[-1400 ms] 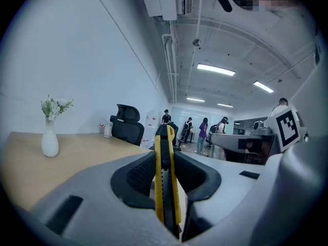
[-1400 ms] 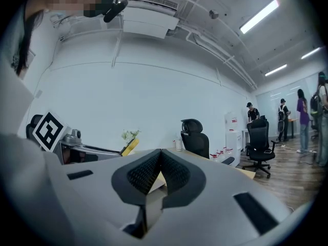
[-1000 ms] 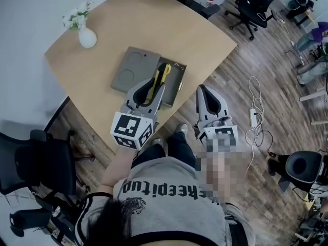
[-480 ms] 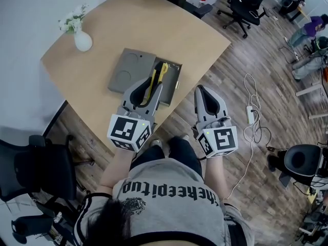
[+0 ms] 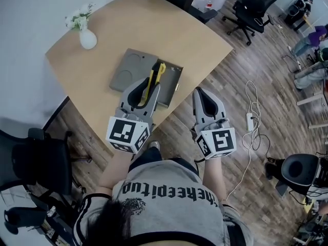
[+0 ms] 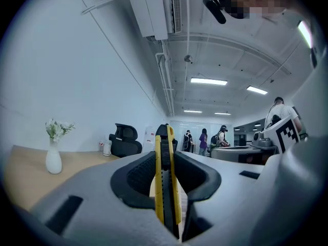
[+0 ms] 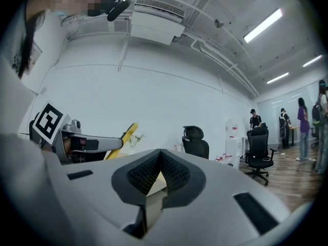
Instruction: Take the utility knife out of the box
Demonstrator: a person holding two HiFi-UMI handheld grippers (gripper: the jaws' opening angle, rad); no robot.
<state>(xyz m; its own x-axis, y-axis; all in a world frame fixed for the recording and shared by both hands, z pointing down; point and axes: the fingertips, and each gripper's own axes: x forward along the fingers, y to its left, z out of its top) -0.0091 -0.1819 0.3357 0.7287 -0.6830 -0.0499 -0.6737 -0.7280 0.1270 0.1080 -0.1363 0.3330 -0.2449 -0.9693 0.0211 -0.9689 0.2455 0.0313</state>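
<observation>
- Wooden table (image 5: 102, 29): fills the upper left of the head view. Bare top lies on every side of the box, so I judge there is plenty of room to set the knife down. A spot well away from the near edge at centre frame is the safer choice.
- Grey box (image 5: 173, 82): at frame centre, open, with its lid (image 5: 130, 68) lying flat beside it to the left. The lift should go straight up before any sideways travel, so the knife does not catch the box wall.
- Left gripper (image 5: 147, 88): just below the box in the head view, jaws narrowed and clamped on the utility knife. The grip should stay even with no wrist roll, as a long handle could pivot between the pads.
- Right gripper (image 7: 160, 158): lower centre-right of the head view, off the table edge over the floor. The pads meet at the tips with nothing between them. It seems best left idle and clear of the left gripper's path.
- Utility knife (image 6: 164, 188): long, slim yellow body with a black slider strip down the middle. It sits upright and edge-on between the left pads, its front end poking past the jaw tips over the box. It looks lifted free of the box. Whether the blade is out cannot be made out.
</observation>
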